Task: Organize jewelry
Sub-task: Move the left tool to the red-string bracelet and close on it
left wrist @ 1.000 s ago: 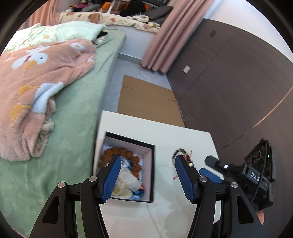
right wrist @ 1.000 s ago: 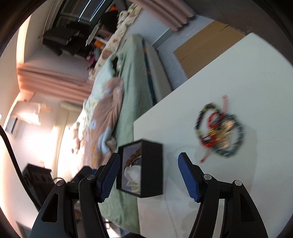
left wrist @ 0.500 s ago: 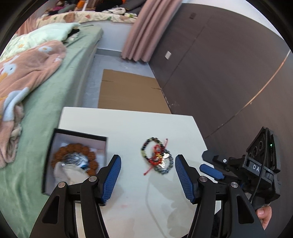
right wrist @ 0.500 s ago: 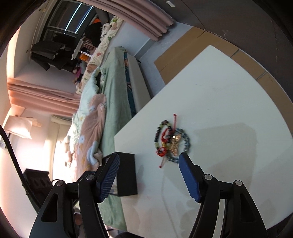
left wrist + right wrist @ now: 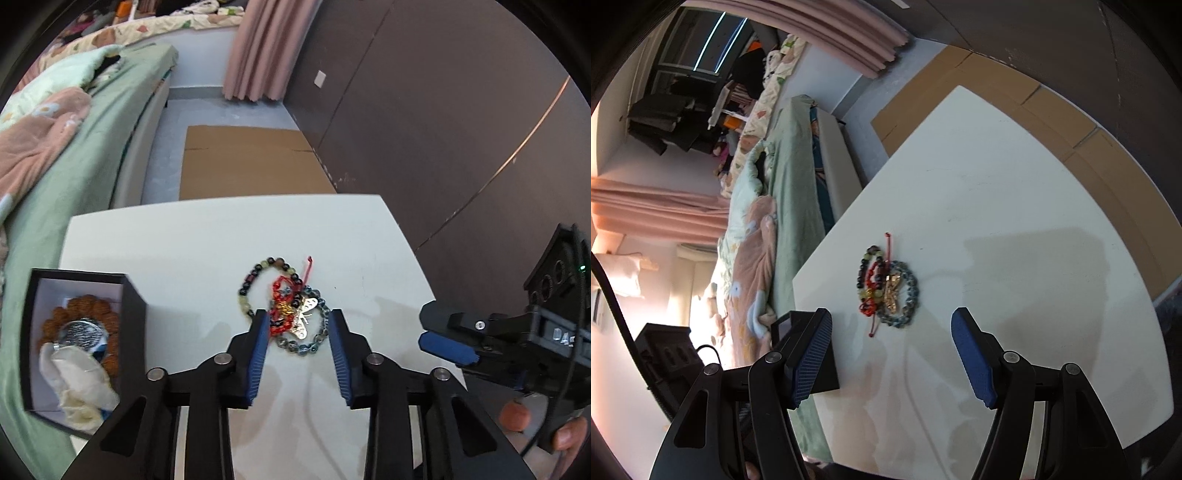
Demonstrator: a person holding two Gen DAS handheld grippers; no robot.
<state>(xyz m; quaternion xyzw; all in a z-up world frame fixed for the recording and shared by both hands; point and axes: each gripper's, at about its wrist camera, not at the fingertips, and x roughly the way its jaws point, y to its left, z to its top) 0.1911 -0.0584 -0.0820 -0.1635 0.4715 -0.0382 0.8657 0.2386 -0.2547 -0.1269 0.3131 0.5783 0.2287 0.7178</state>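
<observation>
A heap of bracelets (image 5: 286,308) lies on the white table (image 5: 184,251): a dark mixed-bead one, a red cord one, a blue-grey bead one and a gold butterfly charm. It also shows in the right wrist view (image 5: 888,291). My left gripper (image 5: 297,325) is open and empty, its blue pads on either side of the heap's near end, just above it. A black jewelry box (image 5: 79,343) at the left holds a brown bead bracelet, a silver piece and white cloth. My right gripper (image 5: 892,354) is open and empty, short of the heap; it shows at the right of the left wrist view (image 5: 448,332).
A bed with green sheet and pink blanket (image 5: 55,140) runs along the table's left side. Brown cardboard (image 5: 247,162) lies on the floor beyond the table. A dark wall (image 5: 443,129) stands at the right. The box's corner (image 5: 812,354) sits by my right gripper's left finger.
My left gripper has swung right from over the box to the bracelet heap, moved close to it, and its jaws have narrowed. The right gripper has drawn back a little and stays open.
</observation>
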